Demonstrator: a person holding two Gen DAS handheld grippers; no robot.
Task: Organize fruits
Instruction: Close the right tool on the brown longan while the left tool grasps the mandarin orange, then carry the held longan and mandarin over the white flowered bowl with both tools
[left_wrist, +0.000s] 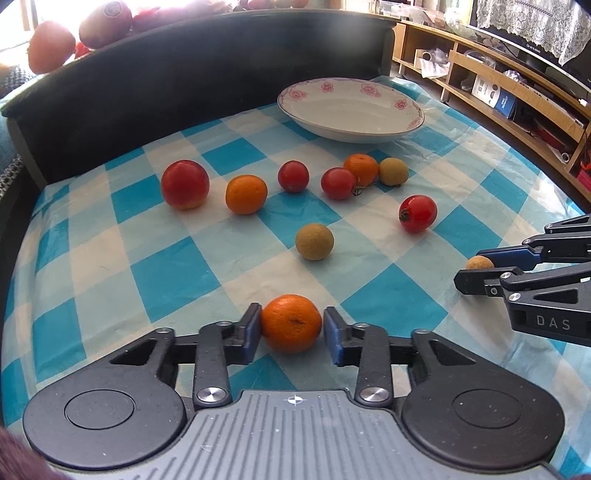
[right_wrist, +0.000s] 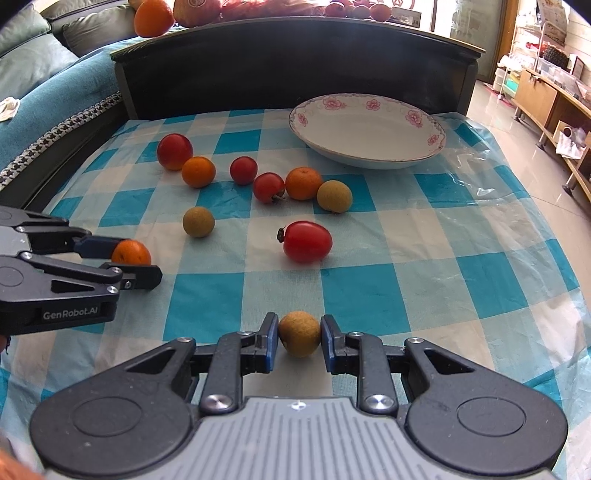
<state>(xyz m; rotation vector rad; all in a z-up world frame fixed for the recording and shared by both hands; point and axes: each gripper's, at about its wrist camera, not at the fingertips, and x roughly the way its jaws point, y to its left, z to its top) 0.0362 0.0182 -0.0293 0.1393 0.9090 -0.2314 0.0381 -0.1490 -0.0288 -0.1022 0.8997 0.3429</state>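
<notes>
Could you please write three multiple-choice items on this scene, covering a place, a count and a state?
1. Where does the plate stand?
A. at the far side of the checked cloth
B. between the grippers
C. on the floor

2. How many fruits lie in the plate?
A. none
B. two
C. five

3. What sits between the left gripper fingers?
A. a red tomato
B. an orange
C. nothing

Answers: 1 A, it stands beyond the scattered fruits. 2 A, its white inside is bare. 3 B, the orange sits between the blue pads; the right gripper brackets a tan round fruit.
</notes>
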